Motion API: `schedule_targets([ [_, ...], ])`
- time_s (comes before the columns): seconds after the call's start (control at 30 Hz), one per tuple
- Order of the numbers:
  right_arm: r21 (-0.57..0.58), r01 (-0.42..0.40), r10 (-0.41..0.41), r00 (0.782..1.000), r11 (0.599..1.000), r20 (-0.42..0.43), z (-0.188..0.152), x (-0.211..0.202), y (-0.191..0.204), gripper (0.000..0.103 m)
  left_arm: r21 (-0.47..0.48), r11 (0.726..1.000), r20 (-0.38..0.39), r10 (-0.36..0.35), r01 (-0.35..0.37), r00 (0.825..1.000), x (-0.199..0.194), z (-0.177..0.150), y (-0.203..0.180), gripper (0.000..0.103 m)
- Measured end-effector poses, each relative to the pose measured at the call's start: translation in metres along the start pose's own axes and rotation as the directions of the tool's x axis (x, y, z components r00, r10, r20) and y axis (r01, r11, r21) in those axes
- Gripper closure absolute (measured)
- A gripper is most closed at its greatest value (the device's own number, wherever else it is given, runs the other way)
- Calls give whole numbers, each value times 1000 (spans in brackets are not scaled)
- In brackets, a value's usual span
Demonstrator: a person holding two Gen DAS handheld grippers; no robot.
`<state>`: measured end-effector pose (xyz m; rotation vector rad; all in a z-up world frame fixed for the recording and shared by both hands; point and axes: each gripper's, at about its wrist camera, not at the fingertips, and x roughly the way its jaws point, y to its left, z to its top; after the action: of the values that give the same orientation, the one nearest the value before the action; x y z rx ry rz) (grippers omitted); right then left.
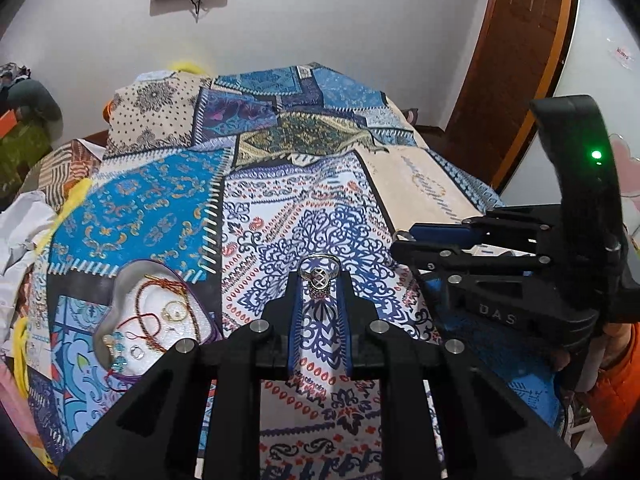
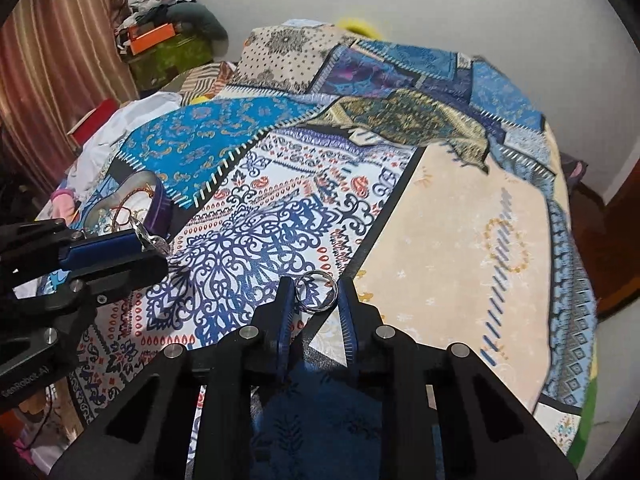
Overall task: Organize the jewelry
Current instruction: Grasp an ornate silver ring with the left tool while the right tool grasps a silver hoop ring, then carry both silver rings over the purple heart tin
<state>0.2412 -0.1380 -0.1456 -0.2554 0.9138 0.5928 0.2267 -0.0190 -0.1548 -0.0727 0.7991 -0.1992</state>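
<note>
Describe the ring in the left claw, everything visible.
The ornate ring looks silver, with an openwork cross-pattern face and a cluster of small pinkish stones below it. It sits upright, pinched at the very tips of the left claw, above the patterned bedspread. Nothing else touches it.

Ornate silver ring [image 1: 319, 272] and plain silver band [image 2: 316, 286], each upright between tool tips.

Both rigs are chunky matte-black plastic grippers [image 1: 320, 280] [image 2: 316, 286] with blue ribbed finger pads [image 1: 296, 320] and round silver screw heads [image 1: 259, 326]. The right one [image 1: 404, 240] has "DAS" embossed on its side, plus a lit green LED [image 1: 596, 155]. An orange sleeve [image 1: 620, 380] peeks in behind it.
</note>
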Motion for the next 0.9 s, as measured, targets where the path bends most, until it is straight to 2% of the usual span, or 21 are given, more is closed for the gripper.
schedule_targets([
  [0.3,1,9,-9,993,1000,122,18,-48,18,83,-17,1000,80,27,-26,996,-43,9,11,87],
  [0.53,-42,28,-18,973,999,230,32,-83,49,83,-38,998,154,60,-54,986,-78,14,25,87],
  [0.9,-81,-19,42,955,997,293,46,-95,91,83,-85,990,240,134,-117,961,-123,14,59,87],
])
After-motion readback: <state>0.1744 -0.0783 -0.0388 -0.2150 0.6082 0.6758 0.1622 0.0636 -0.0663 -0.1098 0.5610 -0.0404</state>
